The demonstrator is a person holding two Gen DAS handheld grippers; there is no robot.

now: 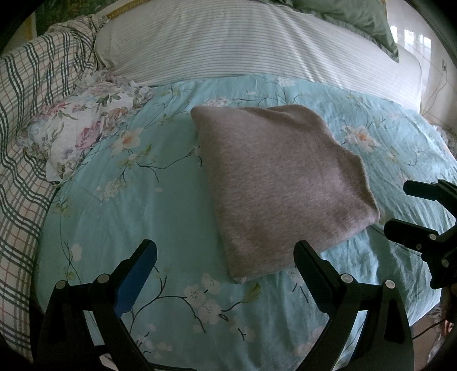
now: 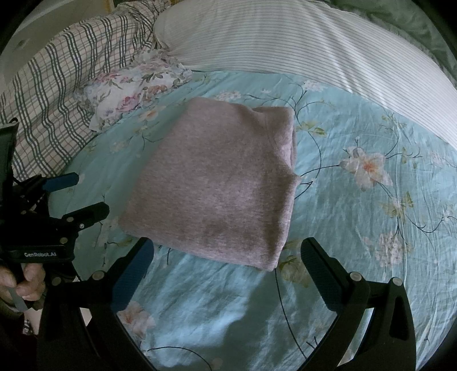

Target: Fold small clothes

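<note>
A grey-pink knit garment [image 1: 282, 182] lies folded into a neat rectangle on the turquoise floral bedsheet [image 1: 137, 205]. It also shows in the right wrist view [image 2: 217, 182]. My left gripper [image 1: 225, 251] is open and empty, hovering just short of the garment's near edge. My right gripper [image 2: 227, 251] is open and empty, also just short of the garment's near edge. The right gripper shows at the right edge of the left wrist view [image 1: 400, 205], and the left gripper at the left edge of the right wrist view [image 2: 88, 194]. Neither touches the cloth.
A small floral pillow [image 1: 85, 128] lies left of the garment, a plaid blanket [image 1: 25, 114] beyond it. A long striped pillow [image 1: 242, 42] runs along the far side, with green bedding [image 1: 357, 17] behind. The bed's edge is at the far right.
</note>
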